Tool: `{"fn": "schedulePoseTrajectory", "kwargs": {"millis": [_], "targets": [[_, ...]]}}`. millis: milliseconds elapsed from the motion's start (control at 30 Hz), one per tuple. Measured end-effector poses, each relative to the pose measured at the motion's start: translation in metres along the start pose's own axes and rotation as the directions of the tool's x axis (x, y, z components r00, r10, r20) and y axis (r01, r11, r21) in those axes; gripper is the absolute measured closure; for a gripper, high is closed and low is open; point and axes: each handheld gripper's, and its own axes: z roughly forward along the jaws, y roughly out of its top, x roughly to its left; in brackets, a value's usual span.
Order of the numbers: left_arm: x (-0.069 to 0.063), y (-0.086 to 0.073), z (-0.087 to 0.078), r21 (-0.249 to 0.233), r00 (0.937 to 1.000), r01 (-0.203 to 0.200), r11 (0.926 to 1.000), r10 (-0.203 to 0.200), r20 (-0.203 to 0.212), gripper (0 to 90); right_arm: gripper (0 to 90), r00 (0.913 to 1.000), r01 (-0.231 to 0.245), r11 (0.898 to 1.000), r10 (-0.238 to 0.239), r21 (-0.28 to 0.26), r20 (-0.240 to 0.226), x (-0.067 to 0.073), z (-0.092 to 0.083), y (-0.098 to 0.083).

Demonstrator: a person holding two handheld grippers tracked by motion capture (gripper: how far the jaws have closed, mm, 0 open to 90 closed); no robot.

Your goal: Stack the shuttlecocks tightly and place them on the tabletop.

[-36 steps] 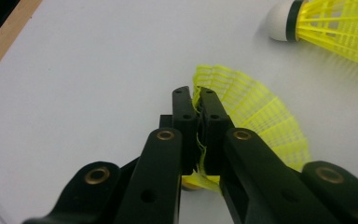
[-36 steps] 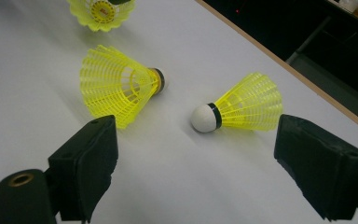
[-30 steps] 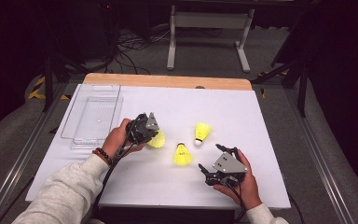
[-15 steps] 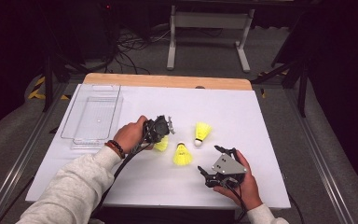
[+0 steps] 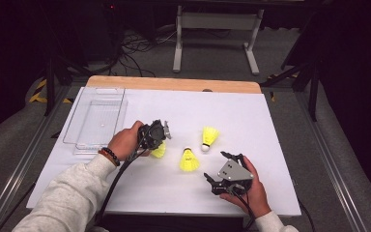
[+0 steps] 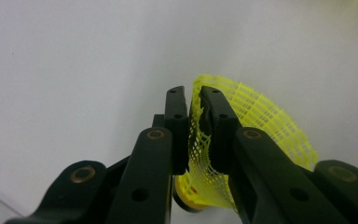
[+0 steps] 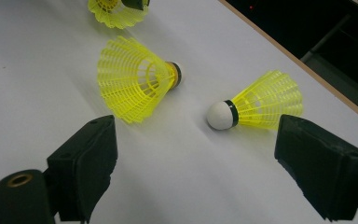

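I see a yellow shuttlecock [image 6: 256, 126] pinched by its mesh skirt between the two black jaws of my left hand-held gripper [image 6: 192, 100]. The jaws are nearly together with the netting crumpled flat between them, and they have just eased apart slightly while the skirt remains caught there. Its cork end hangs low, close to the gripper body. From the high view, this shuttlecock [image 5: 159, 151] sits just under the left hand-held gripper [image 5: 160, 135], near the middle of the white bench [image 5: 280, 125], left of centre.

Just to its right a second yellow shuttlecock [image 5: 189, 160] lies on the bench. A third yellow shuttlecock [image 5: 209, 137] lies a little farther right and farther back, with its white cork pointing toward me. The two are near each other but apart.

My right hand-held gripper [image 5: 225, 170] rests near the front right of the bench, jaws spread wide and holding nothing, pointed toward those two loose shuttlecocks.

A clear plastic tray [image 5: 96, 123] sits at the left side of the bench, well apart from the shuttlecocks.
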Motion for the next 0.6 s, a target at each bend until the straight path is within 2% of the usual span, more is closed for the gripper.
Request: {"fn": "schedulePoseTrajectory", "kwargs": {"millis": [100,133,233,367,467,500,533,600], "targets": [[0.001,-0.001,0.001,-0.046,0.9997,0.025,0.9986,-0.025,0.0,78.0,14.0,1.0,-0.002,1.0,0.002,0.002,0.0,0.0,0.0,0.0],[0.001,-0.001,0.001,-0.056,0.9993,0.032,0.998,-0.03,0.019,78.0,14.0,1.0,-0.003,1.0,0.003,0.003,0.001,0.0,0.0,0.0],[0.002,0.0,0.0,-0.058,0.9997,0.021,0.9981,-0.021,0.01,72.8,14.0,1.0,-0.002,1.0,0.002,0.004,0.001,0.0,0.0,0.0],[0.002,-0.001,-0.004,-0.093,0.9992,0.041,0.9948,-0.04,0.008,66.6,13.9,1.0,-0.004,1.0,0.004,0.002,0.0,-0.001,-0.001,-0.001],[0.003,-0.004,-0.008,-0.142,0.9977,0.067,0.9876,-0.065,0.019,63.8,13.9,1.0,-0.005,1.0,0.005,0.003,0.002,-0.001,-0.001,-0.001],[0.004,-0.006,-0.011,-0.167,0.9967,0.08,0.9827,-0.077,0.025,61.1,13.9,1.0,-0.005,1.0,0.005,0.003,0.003,-0.001,-0.001,0.0],[0.004,-0.006,-0.011,-0.167,0.9967,0.08,0.9827,-0.077,0.025,59.8,13.9,1.0,-0.005,1.0,0.005,0.003,0.003,-0.001,-0.001,0.0],[0.005,-0.009,-0.016,-0.202,0.9958,0.091,0.9751,-0.087,0.028,59.0,13.9,1.0,-0.006,1.0,0.006,0.003,0.004,-0.001,-0.001,0.0]]}}
